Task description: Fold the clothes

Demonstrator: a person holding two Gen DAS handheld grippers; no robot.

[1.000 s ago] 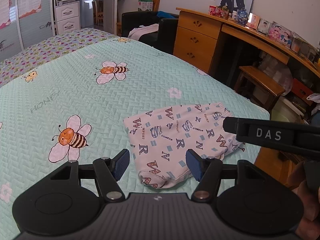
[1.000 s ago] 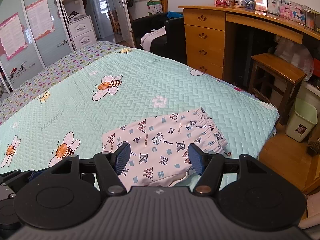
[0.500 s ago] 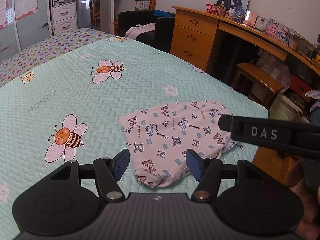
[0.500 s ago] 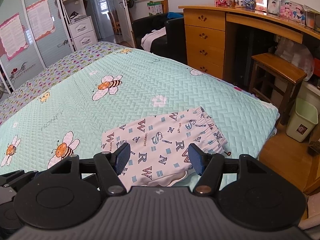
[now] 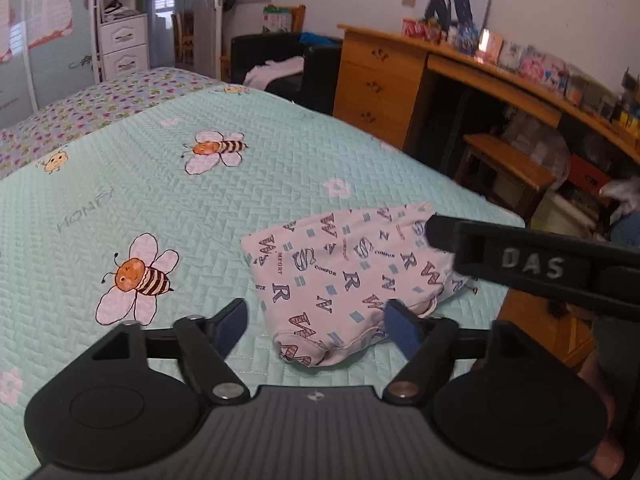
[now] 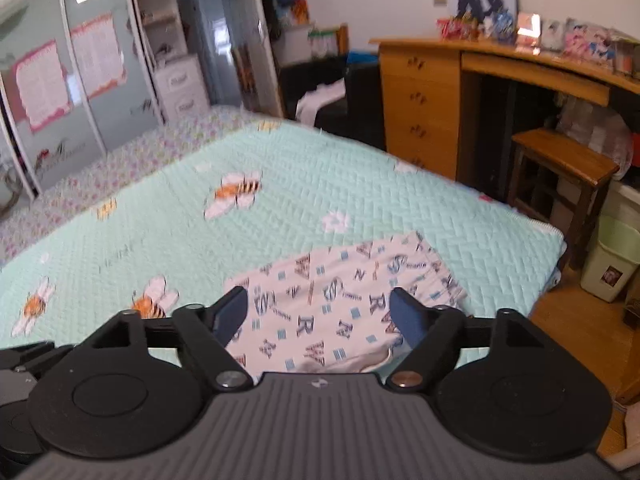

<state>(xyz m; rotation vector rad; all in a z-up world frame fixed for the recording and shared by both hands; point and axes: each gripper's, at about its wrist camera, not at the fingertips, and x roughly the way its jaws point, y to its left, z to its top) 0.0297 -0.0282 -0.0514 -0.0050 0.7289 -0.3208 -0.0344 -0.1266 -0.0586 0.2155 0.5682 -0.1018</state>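
White letter-print garment (image 5: 352, 276) lies folded small near bed (image 5: 120, 208) corner, fold apparently done; left tool (image 5: 316, 322) and right tool (image 6: 320, 314) have just been opening, wide, gripping nothing.

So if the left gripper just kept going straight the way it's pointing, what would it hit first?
Most likely the folded letter-print garment on the bed. It lies directly ahead of the left gripper, whose jaws have just opened wider with nothing between the pads. Depth is hard to judge, so it may reach the near folded edge first.
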